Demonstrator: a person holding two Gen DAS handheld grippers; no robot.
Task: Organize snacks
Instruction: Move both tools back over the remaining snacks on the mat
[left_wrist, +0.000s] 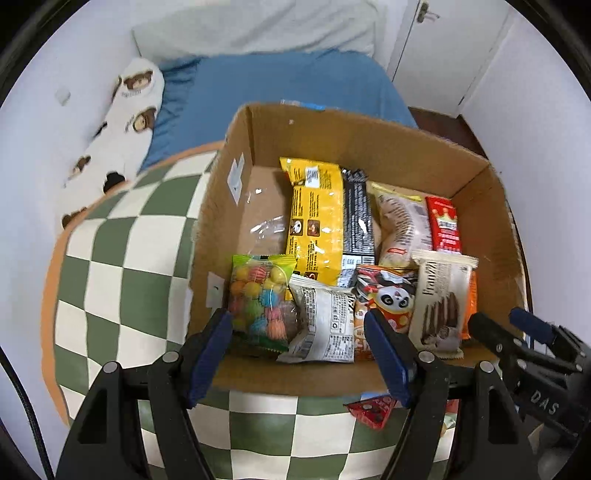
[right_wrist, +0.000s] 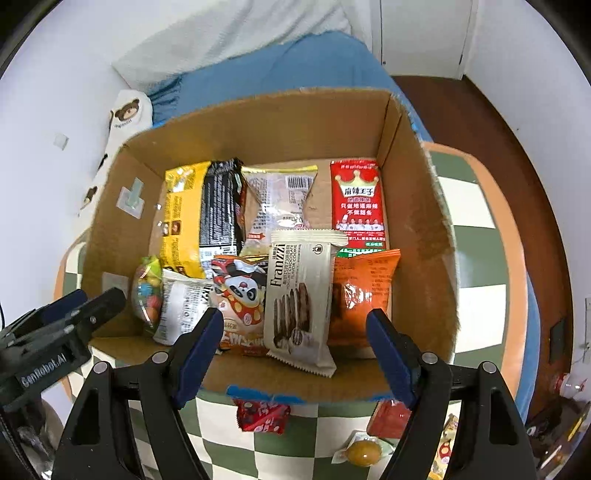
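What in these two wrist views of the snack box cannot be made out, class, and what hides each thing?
- Red packet, left wrist view: partly hidden behind the left gripper.
- Orange packet, left view: mostly covered by the Franzzi pack.
- Snacks at the lower right, right wrist view: blocked by the right gripper and cut off.

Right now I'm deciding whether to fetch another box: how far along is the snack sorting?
Mostly done: the cardboard box holds two rows of packets. Both the left gripper and right gripper are open and empty. Left: a red packet and a yellow candy on the checkered cloth.
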